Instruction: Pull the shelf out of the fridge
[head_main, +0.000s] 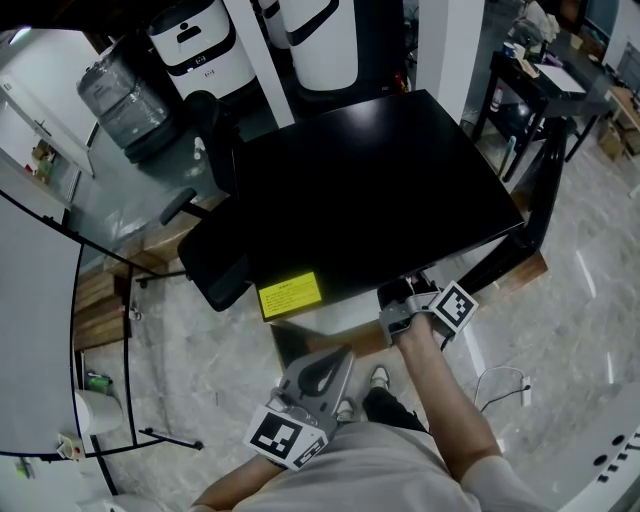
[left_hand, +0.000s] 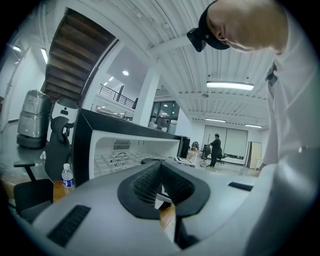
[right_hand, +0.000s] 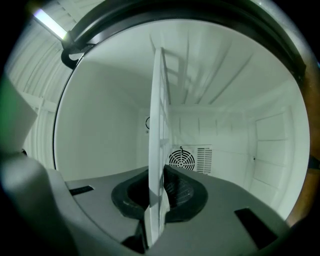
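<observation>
I see a yellow label (head_main: 290, 294) on the flat black top of the fridge (head_main: 380, 200), but its print is too small to read. The cavity is smooth white plastic with a round fan grille (right_hand: 181, 160) set in the rear wall. The right gripper (right_hand: 159, 200) is clamped on the front edge of the shelf (right_hand: 159, 125), a thin white panel inside the fridge, with the textured black pads (right_hand: 180, 192) pressed against both faces. The left gripper (left_hand: 161, 185) hangs low in front of the fridge, clear of it, jaws fully together with nothing between them.
</observation>
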